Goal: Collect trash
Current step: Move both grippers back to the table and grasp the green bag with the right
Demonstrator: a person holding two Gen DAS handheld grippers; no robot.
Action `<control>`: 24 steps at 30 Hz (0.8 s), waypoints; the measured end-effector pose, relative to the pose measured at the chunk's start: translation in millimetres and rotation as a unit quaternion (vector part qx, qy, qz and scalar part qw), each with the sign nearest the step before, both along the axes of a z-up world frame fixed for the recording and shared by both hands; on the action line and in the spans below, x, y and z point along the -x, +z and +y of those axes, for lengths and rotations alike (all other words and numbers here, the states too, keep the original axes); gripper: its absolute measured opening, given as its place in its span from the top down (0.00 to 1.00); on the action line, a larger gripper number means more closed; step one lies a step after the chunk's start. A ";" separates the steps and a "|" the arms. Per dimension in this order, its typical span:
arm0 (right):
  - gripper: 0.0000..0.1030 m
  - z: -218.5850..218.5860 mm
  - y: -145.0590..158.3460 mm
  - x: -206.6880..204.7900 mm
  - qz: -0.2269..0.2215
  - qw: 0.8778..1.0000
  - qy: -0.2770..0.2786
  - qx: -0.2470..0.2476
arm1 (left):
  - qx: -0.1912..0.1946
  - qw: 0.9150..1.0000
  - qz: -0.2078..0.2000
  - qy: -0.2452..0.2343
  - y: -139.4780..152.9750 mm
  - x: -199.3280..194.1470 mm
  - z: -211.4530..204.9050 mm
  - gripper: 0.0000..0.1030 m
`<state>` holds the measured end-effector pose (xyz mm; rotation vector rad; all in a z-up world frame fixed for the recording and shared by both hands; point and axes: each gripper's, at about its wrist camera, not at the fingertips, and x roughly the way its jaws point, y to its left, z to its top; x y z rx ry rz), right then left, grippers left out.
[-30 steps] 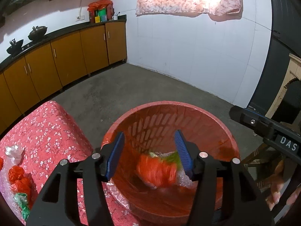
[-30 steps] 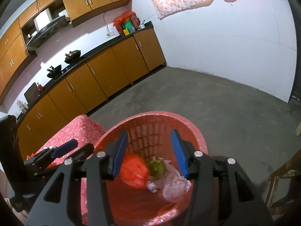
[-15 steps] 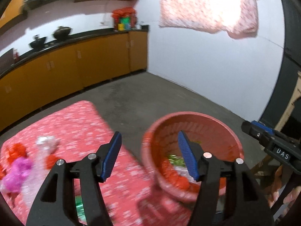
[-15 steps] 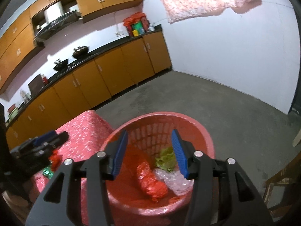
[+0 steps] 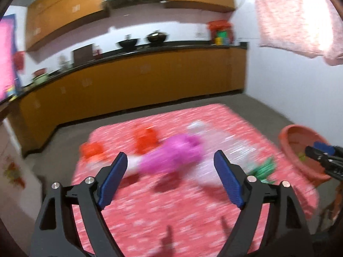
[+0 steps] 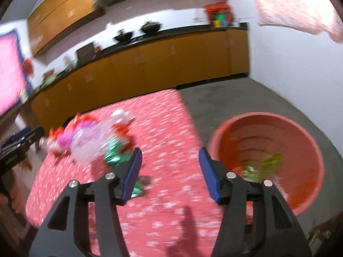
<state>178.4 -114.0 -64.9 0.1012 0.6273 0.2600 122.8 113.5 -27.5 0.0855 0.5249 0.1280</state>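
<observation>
Left gripper (image 5: pixel 170 176): black frame, 2 blue ribbed pads (image 5: pixel 112 182), 4 silver screws. Right gripper (image 6: pixel 169 176) looked the same: black arms with triangular cutouts, blue pads (image 6: pixel 209 175), 4 silver screws.

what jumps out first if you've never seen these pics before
A bright pink bag lies among orange and green scraps on the red flowered tablecloth, just ahead of the empty, opening left gripper. A red basket with some trash inside stands on the floor right of the table.
</observation>
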 end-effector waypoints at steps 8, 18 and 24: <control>0.28 76.0 -19.0 -14.5 -0.006 0.996 0.044 0.074 | 0.015 0.997 0.026 0.076 -29.4 17.1 69.6 0.13; 0.33 90.0 -43.2 -42.2 0.045 0.993 0.055 0.097 | 0.039 0.994 0.035 0.097 -41.4 21.7 97.0 0.12; 0.72 95.6 -52.3 -45.1 0.072 0.990 0.082 0.095 | 0.046 0.994 0.041 0.089 -45.4 17.4 93.4 0.12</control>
